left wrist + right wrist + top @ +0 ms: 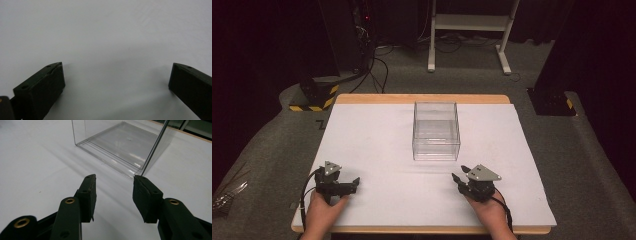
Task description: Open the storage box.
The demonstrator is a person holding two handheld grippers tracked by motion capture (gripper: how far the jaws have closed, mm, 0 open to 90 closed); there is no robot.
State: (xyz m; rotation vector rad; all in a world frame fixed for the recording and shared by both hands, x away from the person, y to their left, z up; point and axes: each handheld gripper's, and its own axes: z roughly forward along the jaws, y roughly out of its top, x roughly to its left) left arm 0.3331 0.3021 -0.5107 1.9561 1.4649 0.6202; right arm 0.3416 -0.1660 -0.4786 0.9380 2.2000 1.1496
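A clear plastic box stands empty and without a lid at the middle of the white tabletop. My left gripper rests low near the front left, held in a hand and pointing right. In the left gripper view its jaws stand wide apart over bare white surface with nothing between them. My right gripper sits at the front right, just below the box's near right corner. In the right gripper view it is open and empty, aimed at the box, whose near corner lies a short way ahead of the fingertips.
The table's wooden rim shows along the far edge. Beyond it on the grey floor are a white frame stand, a black base with yellow-black stripes and cables. Another dark base sits at the right.
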